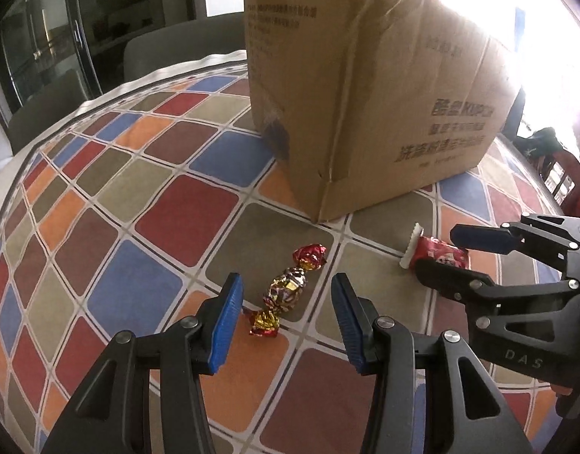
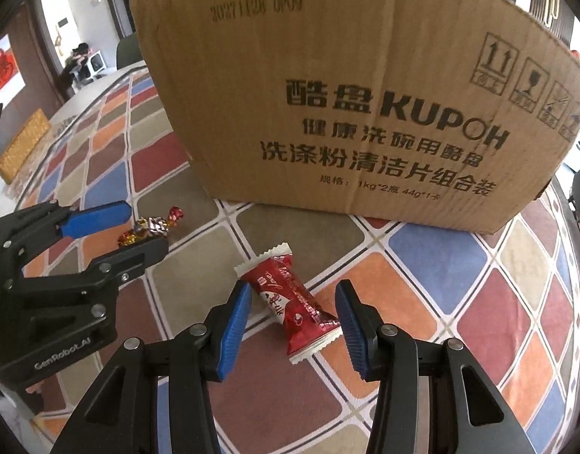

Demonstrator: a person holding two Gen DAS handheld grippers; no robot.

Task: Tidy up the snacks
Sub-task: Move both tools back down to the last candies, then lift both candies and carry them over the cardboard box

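Left claw [image 1: 286,317] astride foil candy [image 1: 288,289] – right claw [image 2: 293,325] astride red packet [image 2: 290,302].

A small twist-wrapped candy in shiny red and gold foil [image 1: 286,290] lies flat on the checked tablecloth, both ends fanned out. To its right lies a red plastic snack packet with white crimped ends [image 2: 293,304], flat and sealed. Just beyond both stands a brown cardboard box [image 2: 365,106], upright, printed in black.
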